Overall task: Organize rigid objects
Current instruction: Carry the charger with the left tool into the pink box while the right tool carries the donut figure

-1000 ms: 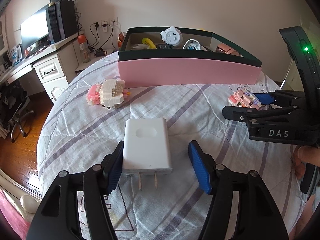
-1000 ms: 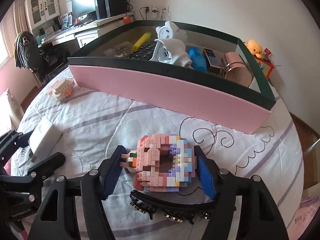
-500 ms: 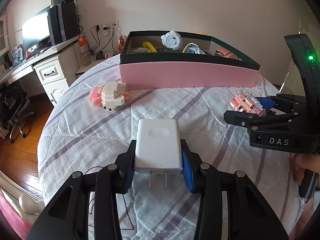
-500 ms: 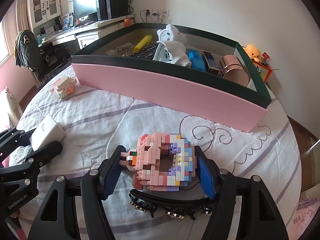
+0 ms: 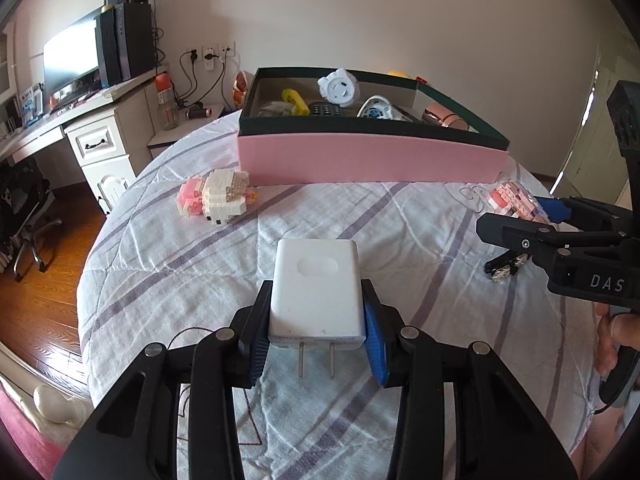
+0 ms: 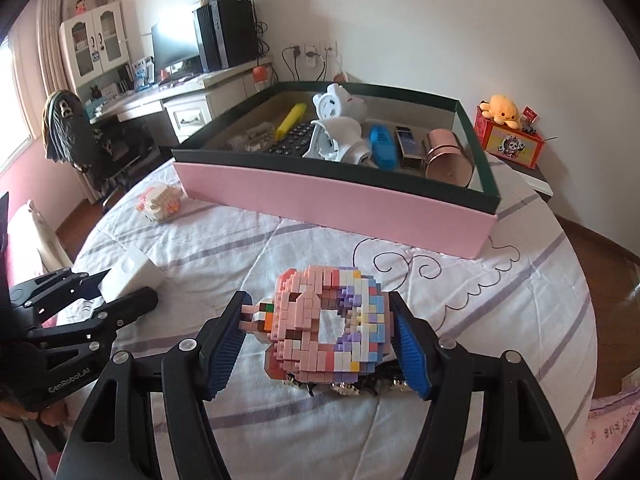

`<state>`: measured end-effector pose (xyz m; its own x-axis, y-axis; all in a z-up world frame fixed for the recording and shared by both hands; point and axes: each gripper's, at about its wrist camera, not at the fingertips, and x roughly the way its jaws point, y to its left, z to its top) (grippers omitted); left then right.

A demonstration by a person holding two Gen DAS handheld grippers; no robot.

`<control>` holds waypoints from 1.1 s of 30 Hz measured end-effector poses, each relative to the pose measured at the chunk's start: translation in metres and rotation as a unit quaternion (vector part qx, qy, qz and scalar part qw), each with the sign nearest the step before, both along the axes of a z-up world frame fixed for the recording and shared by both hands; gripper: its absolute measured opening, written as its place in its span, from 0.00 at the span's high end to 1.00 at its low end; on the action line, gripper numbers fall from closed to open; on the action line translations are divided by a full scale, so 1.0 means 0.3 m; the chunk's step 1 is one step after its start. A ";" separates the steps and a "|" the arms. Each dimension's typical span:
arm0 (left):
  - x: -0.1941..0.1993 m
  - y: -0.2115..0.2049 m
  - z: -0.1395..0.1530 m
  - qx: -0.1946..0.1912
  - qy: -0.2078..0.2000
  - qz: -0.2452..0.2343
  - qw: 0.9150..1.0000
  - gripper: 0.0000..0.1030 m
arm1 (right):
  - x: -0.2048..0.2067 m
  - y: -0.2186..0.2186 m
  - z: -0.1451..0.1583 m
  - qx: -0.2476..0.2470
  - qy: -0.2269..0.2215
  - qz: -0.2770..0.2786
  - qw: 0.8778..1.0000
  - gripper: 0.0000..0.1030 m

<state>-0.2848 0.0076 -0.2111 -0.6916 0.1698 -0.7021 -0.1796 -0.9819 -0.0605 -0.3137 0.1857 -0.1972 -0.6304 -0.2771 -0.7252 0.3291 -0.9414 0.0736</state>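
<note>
My left gripper (image 5: 316, 326) is shut on a white plug-in charger (image 5: 316, 280), prongs pointing back at the camera, just above the striped quilt. In the right wrist view the charger (image 6: 132, 272) shows at far left between those black fingers. My right gripper (image 6: 320, 344) is shut on a pink and pastel brick-built donut (image 6: 304, 320), held slightly off the quilt. A black hair clip (image 6: 360, 388) lies beneath it. The pink box (image 6: 332, 200) with a dark green rim stands behind, holding several items. A white and pink brick figure (image 5: 218, 198) lies loose on the quilt.
The quilt covers a round-ended bed (image 5: 400, 220) whose edge drops to a wooden floor on the left. A desk with a monitor (image 5: 72, 60) stands far left. A small stand with a yellow plush (image 6: 502, 110) sits right of the box.
The left jaws have closed onto the charger, which lay between them untouched a second ago. The right gripper has risen a little with the brick donut.
</note>
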 end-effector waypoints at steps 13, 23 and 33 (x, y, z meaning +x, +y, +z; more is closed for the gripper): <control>-0.025 0.092 0.151 -0.025 0.037 -0.020 0.999 0.61 | -0.001 0.075 0.063 -0.027 0.021 -0.020 0.999 0.33; -0.138 0.148 0.270 -0.035 0.063 -0.041 0.997 0.61 | -0.059 0.119 0.167 -0.030 0.054 -0.019 0.998 0.33; -0.416 0.119 0.346 -0.027 0.049 -0.058 0.997 0.61 | -0.288 0.161 0.254 -0.001 0.062 -0.020 0.998 0.33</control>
